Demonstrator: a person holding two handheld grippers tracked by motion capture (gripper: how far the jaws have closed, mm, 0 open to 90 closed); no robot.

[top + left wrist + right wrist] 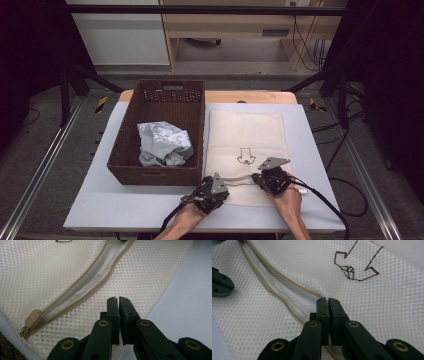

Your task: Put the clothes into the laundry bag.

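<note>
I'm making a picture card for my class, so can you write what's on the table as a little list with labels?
table: white top
basket: brown woven, on the left
in basket: crumpled grey cloth
bag: cream mesh bag, flat, right of basket
drawing: brown outline on bag
zipper: open along near end, tan pull at one end
left hand-held gripper: jaws closed at bag's edge
right hand-held gripper: jaws closed by the zipper

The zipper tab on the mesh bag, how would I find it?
Start at the brown basket; the cream mesh bag lies flat beside it. Follow the open zipper near the bag's front edge toward the basket. The zipper tab is the small tan plastic piece at its end.
</note>
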